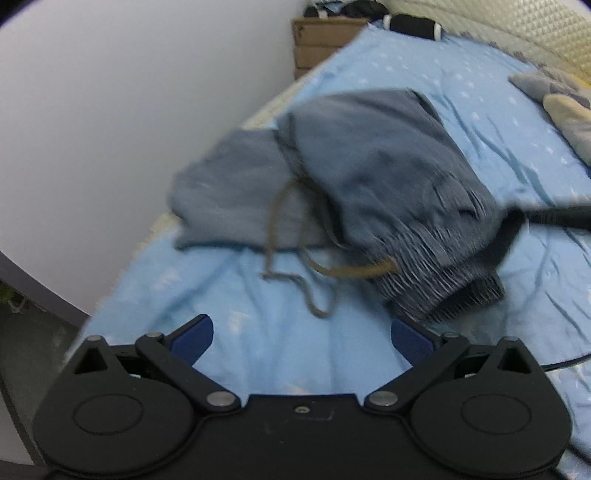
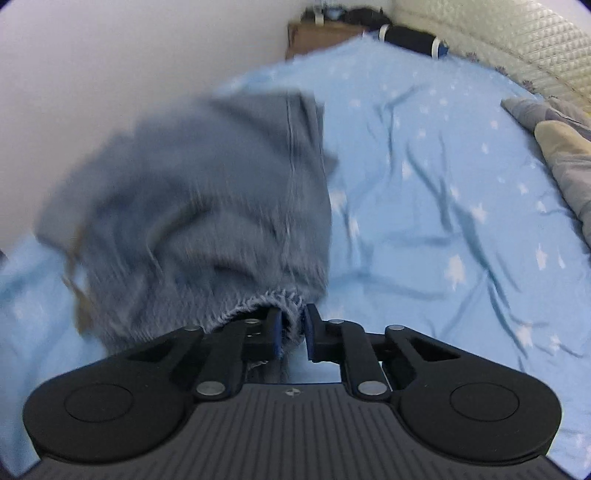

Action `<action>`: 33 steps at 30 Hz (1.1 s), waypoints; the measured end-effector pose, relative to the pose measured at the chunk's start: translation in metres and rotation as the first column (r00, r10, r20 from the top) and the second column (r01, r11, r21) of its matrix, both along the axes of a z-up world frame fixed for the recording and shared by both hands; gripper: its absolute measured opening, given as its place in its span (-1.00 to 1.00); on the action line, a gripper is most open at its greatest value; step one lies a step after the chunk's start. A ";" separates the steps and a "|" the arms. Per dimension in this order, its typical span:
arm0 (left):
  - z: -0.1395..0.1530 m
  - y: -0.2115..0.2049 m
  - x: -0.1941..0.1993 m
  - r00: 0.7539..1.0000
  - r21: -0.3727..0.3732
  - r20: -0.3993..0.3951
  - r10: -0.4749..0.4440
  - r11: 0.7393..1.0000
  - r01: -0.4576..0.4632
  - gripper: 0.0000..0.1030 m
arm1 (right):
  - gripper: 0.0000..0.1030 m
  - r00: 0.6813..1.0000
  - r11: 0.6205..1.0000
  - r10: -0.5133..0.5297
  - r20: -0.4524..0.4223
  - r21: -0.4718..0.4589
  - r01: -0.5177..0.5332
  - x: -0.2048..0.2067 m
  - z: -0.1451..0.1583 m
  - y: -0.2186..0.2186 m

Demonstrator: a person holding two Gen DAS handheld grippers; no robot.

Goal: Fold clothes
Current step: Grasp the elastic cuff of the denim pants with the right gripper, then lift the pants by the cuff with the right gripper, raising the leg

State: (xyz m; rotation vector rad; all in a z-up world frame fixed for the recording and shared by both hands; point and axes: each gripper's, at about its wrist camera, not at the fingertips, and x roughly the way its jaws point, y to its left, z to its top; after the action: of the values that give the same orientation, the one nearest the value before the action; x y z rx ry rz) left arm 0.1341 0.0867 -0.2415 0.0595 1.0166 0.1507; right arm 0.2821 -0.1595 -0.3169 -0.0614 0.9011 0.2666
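Note:
Grey-blue sweatpants (image 1: 369,177) with a ribbed elastic waistband (image 1: 436,280) and a tan drawstring (image 1: 295,273) lie bunched on the light blue bed sheet (image 1: 258,354). My left gripper (image 1: 301,338) is open and empty, just short of the drawstring. My right gripper (image 2: 291,328) is shut on the waistband edge of the sweatpants (image 2: 207,206) and holds it lifted; it shows as a dark blurred arm at the right of the left wrist view (image 1: 546,216). The cloth is motion-blurred in both views.
A white wall (image 1: 129,110) runs along the bed's left edge. A cardboard box (image 1: 317,44) and a black roll (image 1: 410,24) sit at the far end. A quilted headboard (image 2: 517,40) and a grey pillow (image 2: 565,155) are at the right.

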 end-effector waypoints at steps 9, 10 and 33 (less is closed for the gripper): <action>-0.034 -0.029 0.018 1.000 -0.057 0.028 -0.004 0.998 0.006 0.99 | -0.75 0.994 0.992 0.099 -0.034 0.087 -0.096 0.041 0.033 0.008; -0.034 -0.031 0.018 0.999 -0.066 0.040 -0.005 0.998 0.007 0.99 | -0.75 0.994 0.989 0.108 -0.017 0.101 -0.106 0.041 0.042 0.008; -0.013 -0.099 0.056 0.960 -0.434 0.264 0.089 0.900 0.035 0.85 | -0.80 0.925 0.928 0.286 0.248 0.167 -0.332 0.045 0.204 0.025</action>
State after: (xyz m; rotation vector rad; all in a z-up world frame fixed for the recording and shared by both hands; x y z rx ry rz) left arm 0.1897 -0.0124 -0.2541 -0.3777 0.7491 -0.0466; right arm 0.3276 -0.1345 -0.1134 -0.0407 0.6355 0.6377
